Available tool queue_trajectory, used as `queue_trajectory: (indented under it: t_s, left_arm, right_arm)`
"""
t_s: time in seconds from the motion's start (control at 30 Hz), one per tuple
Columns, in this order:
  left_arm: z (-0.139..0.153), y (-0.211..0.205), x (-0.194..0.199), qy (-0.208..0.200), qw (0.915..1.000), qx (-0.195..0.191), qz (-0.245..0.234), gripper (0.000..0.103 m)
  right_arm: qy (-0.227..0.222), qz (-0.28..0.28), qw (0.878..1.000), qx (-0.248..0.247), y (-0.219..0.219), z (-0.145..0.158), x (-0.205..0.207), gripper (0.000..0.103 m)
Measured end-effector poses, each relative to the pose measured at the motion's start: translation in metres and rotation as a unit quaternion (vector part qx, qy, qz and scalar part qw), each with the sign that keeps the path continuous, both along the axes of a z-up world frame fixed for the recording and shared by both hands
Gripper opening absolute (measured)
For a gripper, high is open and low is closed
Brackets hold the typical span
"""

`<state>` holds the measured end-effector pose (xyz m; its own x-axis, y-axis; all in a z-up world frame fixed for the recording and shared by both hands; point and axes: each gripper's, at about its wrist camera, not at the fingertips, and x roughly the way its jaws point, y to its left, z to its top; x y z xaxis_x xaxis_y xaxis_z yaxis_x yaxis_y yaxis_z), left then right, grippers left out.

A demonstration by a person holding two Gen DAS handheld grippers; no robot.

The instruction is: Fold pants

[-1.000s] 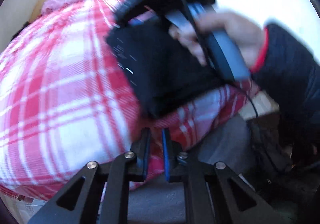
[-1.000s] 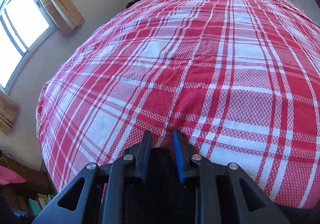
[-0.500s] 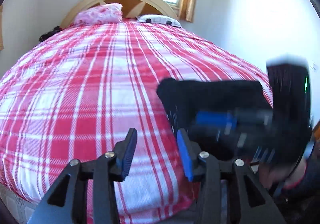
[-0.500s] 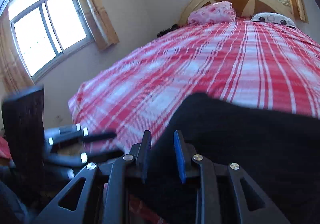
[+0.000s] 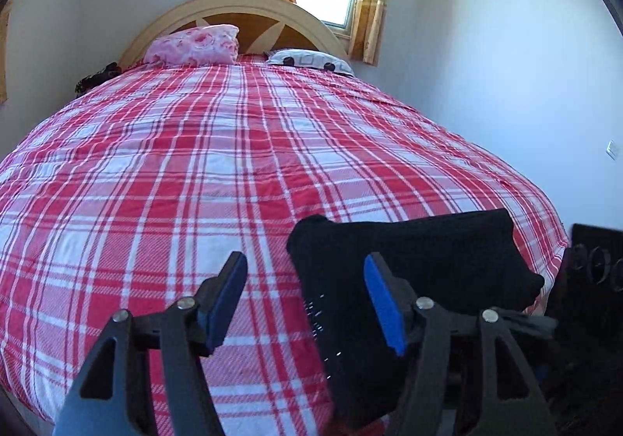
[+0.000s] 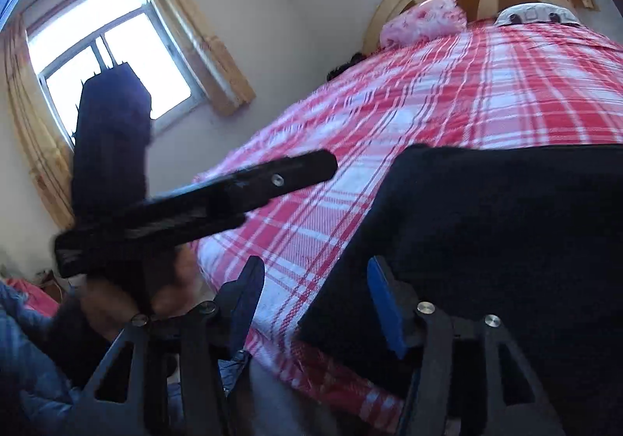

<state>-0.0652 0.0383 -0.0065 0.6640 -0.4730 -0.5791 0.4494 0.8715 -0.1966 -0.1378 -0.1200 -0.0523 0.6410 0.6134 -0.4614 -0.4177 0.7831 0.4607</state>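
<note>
The black pants (image 5: 412,261) lie folded into a compact block on the near right corner of the bed with the red-and-white plaid cover (image 5: 187,171). My left gripper (image 5: 307,299) is open and empty, just above the pants' near left edge. In the right wrist view the folded pants (image 6: 498,225) fill the right side. My right gripper (image 6: 315,299) is open and empty at their near edge. The left gripper's body (image 6: 187,202) and the hand holding it show at the left of that view.
A pink pillow (image 5: 194,44) and a white patterned pillow (image 5: 311,60) lie at the wooden headboard (image 5: 233,7). A white wall runs along the bed's right side. A window (image 6: 113,58) with curtains is on the left wall. A dark object (image 5: 595,268) stands beyond the bed's right corner.
Both grippers have opened and let go of the pants, which now rest folded on the bed's corner. The left gripper has swung round to face the headboard.
</note>
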Motion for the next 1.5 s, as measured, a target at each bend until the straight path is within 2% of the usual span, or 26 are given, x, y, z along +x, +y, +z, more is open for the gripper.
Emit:
queue_trajectory:
  t_s: [0.1, 0.2, 0.23, 0.4, 0.5, 0.53, 0.6, 0.67, 0.83, 1.0, 1.1, 1.17, 1.23, 1.4, 1.47, 1.5]
  left_arm:
    - [0.0, -0.014, 0.002, -0.002, 0.9999, -0.005, -0.015, 0.065]
    - [-0.004, -0.032, 0.002, 0.0, 0.9993, -0.008, -0.037, 0.065]
    - [-0.007, -0.039, 0.002, 0.007, 0.9988, -0.011, -0.047, 0.065]
    - [-0.02, -0.062, -0.001, 0.02, 0.9977, 0.007, -0.065, 0.066]
    - [-0.032, -0.066, -0.001, 0.038, 0.9971, 0.022, -0.061, 0.068]
    - [-0.035, -0.068, -0.001, 0.043, 0.9966, 0.032, -0.062, 0.068]
    - [-0.04, -0.074, -0.004, 0.042, 0.9953, 0.06, -0.064, 0.071]
    - [-0.04, -0.078, -0.008, 0.034, 0.9942, 0.077, -0.066, 0.076]
    - [-0.042, -0.08, -0.01, 0.042, 0.9933, 0.093, -0.056, 0.091]
    - [-0.043, -0.077, -0.009, 0.057, 0.9929, 0.089, -0.055, 0.092]
    - [-0.045, -0.076, -0.01, 0.059, 0.9928, 0.088, -0.055, 0.093]
    - [-0.045, -0.075, -0.009, 0.066, 0.9927, 0.084, -0.056, 0.093]
    - [-0.045, -0.074, -0.01, 0.072, 0.9921, 0.083, -0.06, 0.092]
    - [-0.045, -0.071, -0.012, 0.077, 0.9914, 0.083, -0.067, 0.092]
    - [-0.045, -0.071, -0.011, 0.08, 0.9912, 0.082, -0.067, 0.092]
    - [-0.045, -0.071, -0.011, 0.08, 0.991, 0.082, -0.068, 0.092]
  right_arm:
    - [-0.019, -0.072, 0.997, -0.003, -0.038, 0.015, -0.021, 0.057]
    - [-0.048, -0.174, 0.983, -0.031, -0.08, 0.033, -0.048, 0.057]
    - [-0.051, -0.211, 0.975, -0.048, -0.094, 0.038, -0.056, 0.057]
    - [-0.016, -0.281, 0.951, -0.13, -0.116, 0.029, -0.064, 0.057]
    - [0.027, -0.297, 0.945, -0.134, -0.126, 0.012, -0.056, 0.057]
    - [0.053, -0.305, 0.941, -0.136, -0.128, 0.002, -0.049, 0.057]
    - [0.072, -0.315, 0.937, -0.133, -0.133, -0.007, -0.047, 0.057]
    - [0.071, -0.318, 0.938, -0.12, -0.137, -0.006, -0.05, 0.057]
    - [0.066, -0.314, 0.939, -0.123, -0.135, -0.005, -0.057, 0.058]
    - [0.073, -0.315, 0.939, -0.116, -0.137, -0.004, -0.066, 0.058]
    - [0.064, -0.339, 0.933, -0.104, -0.146, 0.002, -0.071, 0.058]
    - [0.042, -0.361, 0.929, -0.076, -0.156, 0.01, -0.076, 0.059]
    - [0.036, -0.374, 0.926, -0.039, -0.169, 0.012, -0.073, 0.066]
    - [0.063, -0.372, 0.926, -0.015, -0.179, -0.002, -0.052, 0.066]
    - [0.083, -0.36, 0.929, -0.008, -0.177, -0.017, -0.048, 0.066]
    - [0.07, -0.363, 0.929, -0.006, -0.176, -0.019, -0.051, 0.067]
